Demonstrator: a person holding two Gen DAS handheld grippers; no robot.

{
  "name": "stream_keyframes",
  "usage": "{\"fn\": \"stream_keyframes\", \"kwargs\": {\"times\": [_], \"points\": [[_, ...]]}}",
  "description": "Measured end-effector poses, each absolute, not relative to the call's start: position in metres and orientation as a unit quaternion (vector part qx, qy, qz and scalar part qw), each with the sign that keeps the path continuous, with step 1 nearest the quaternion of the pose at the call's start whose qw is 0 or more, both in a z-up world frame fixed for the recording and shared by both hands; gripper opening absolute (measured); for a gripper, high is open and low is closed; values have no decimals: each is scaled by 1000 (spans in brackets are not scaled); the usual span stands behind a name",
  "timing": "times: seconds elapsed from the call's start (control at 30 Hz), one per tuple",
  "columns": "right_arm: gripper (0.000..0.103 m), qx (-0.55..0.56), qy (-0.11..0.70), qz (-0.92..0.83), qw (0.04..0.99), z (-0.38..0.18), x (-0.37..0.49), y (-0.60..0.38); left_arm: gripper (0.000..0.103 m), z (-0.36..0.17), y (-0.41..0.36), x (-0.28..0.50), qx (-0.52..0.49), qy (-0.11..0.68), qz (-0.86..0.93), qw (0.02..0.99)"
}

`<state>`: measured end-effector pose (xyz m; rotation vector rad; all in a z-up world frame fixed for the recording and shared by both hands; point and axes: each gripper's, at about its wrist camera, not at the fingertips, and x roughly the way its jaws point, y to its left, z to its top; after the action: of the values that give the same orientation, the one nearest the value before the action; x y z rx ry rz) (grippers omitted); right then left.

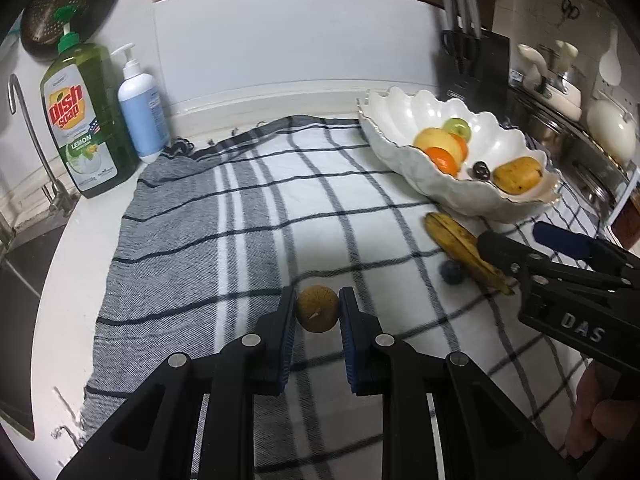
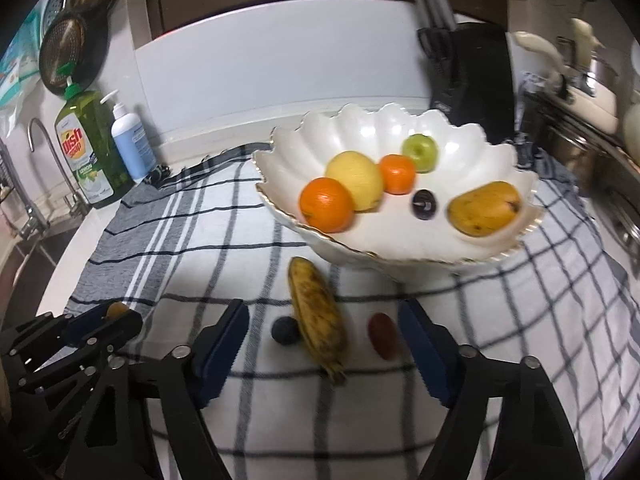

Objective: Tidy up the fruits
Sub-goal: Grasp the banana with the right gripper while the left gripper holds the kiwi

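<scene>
Much bare checked cloth (image 1: 224, 216) lies open left of the scalloped bowl (image 2: 400, 248). The left gripper (image 1: 318, 312) clamps a small round brown fruit (image 1: 317, 309); the right gripper (image 2: 324, 344), jaws wide, straddles a spotted banana (image 2: 318, 316).

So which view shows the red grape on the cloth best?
The right wrist view: the red grape lies unobstructed beside the banana. In the left wrist view the right gripper hides it.
</scene>
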<state>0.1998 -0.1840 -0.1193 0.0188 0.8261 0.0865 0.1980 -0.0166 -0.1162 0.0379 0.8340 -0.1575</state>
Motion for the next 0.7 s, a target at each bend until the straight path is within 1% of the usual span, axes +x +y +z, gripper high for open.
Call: {"fn": "stream_keyframes", "kwargs": {"times": [0.07, 0.2, 0.27, 0.43, 0.5, 0.63, 0.7], "points": [[69, 11, 411, 47, 910, -125, 209, -179, 22, -117, -13, 201, 16, 406, -75, 911], [62, 10, 428, 46, 902, -136, 225, -174, 22, -120, -8, 208, 12, 409, -73, 909], [57, 9, 437, 42, 898, -141, 231, -173, 22, -121, -6, 211, 11, 410, -72, 909], [55, 4, 446, 42, 894, -148, 240, -172, 22, -121, -4, 217, 8, 412, -75, 908], [53, 4, 450, 41, 892, -150, 243, -172, 22, -122, -5, 218, 9, 412, -75, 908], [44, 6, 461, 42, 886, -158, 251, -172, 22, -124, -5, 222, 9, 415, -75, 906], [42, 3, 461, 40, 886, -161, 252, -172, 22, -125, -5, 224, 9, 417, -75, 906]]}}
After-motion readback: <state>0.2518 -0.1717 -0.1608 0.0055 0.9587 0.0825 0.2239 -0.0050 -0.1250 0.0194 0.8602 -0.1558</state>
